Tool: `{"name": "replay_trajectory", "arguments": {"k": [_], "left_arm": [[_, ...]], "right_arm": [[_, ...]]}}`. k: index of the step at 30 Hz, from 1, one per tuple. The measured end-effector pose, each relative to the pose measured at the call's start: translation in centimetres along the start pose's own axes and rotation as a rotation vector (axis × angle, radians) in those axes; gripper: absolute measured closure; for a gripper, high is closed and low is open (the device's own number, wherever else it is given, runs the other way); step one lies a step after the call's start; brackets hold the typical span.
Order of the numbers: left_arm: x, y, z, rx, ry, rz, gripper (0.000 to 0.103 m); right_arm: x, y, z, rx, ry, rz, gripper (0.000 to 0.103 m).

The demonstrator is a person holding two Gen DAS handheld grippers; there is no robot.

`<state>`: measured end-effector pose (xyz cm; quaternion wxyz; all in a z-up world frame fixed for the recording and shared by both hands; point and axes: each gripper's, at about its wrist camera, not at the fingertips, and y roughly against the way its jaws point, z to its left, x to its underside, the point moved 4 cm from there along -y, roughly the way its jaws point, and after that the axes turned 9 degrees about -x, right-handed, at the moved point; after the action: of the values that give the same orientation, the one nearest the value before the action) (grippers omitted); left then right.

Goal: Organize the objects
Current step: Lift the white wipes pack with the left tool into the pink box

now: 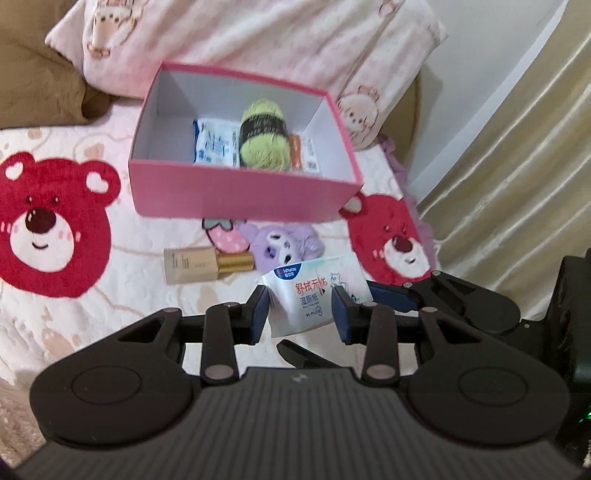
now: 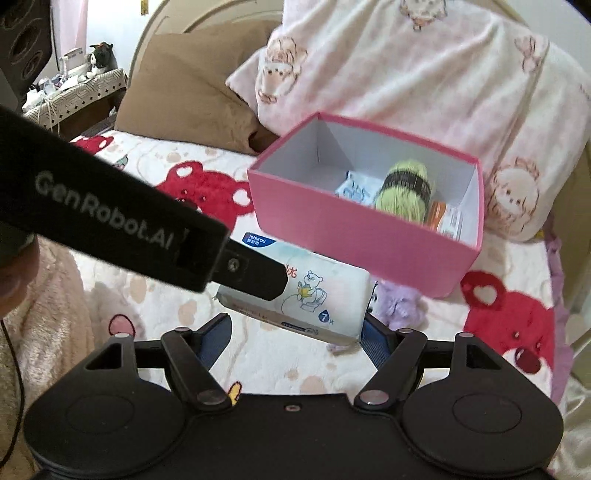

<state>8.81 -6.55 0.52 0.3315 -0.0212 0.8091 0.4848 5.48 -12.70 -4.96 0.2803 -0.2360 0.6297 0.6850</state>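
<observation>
My left gripper (image 1: pixel 300 308) is shut on a white wet-wipe pack (image 1: pixel 314 295) and holds it above the bedspread; the pack also shows in the right wrist view (image 2: pixel 317 295), with the left gripper's finger across it. My right gripper (image 2: pixel 295 334) is open and empty just below the pack. The pink box (image 1: pixel 243 195) stands beyond, also in the right wrist view (image 2: pixel 354 236). It holds a green yarn ball (image 1: pixel 264 138), a blue-white packet (image 1: pixel 214 142) and an orange-white packet (image 1: pixel 306 151). A gold-capped beige bottle (image 1: pixel 207 264) lies on the bed in front of the box.
A purple plush (image 1: pixel 284 243) lies beside the bottle. Pink pillows (image 1: pixel 258 33) and a brown cushion (image 2: pixel 192 92) lie behind the box. A cream curtain (image 1: pixel 517 166) hangs at the right. The bedspread (image 1: pixel 55 221) has red bear prints.
</observation>
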Motion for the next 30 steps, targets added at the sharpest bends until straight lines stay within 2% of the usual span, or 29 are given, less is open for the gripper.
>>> {"name": "replay_trajectory", "arguments": {"k": [9,15,20,26,30], "left_arm": [[-3.0,4.3,-1.0,-0.008,-0.05,-0.099,0.067],[-6.8,4.7,-0.8,-0.049,-0.085,-0.153,0.067],[-10.7,2.0,1.2,-0.116,-0.089,-0.152,0.067],[-14.9,-3.8,3.7,-0.143,-0.052,-0.08,0.067],[-17.1,-7.7,4.6,-0.181,-0.031,-0.04,0.067]], "right_arm": [[-3.7,3.1,0.4,-0.011,0.054,-0.076,0.024],[-7.7,3.0,-0.9,-0.001,0.086,-0.141,0.025],[-11.4,0.8,-2.9,-0.015,0.111,-0.178,0.032],[-14.3,-4.1,-6.1,-0.012,0.12,-0.15,0.044],[-15.8,-8.3,-8.7,-0.044,0.092,-0.116,0.047]]}}
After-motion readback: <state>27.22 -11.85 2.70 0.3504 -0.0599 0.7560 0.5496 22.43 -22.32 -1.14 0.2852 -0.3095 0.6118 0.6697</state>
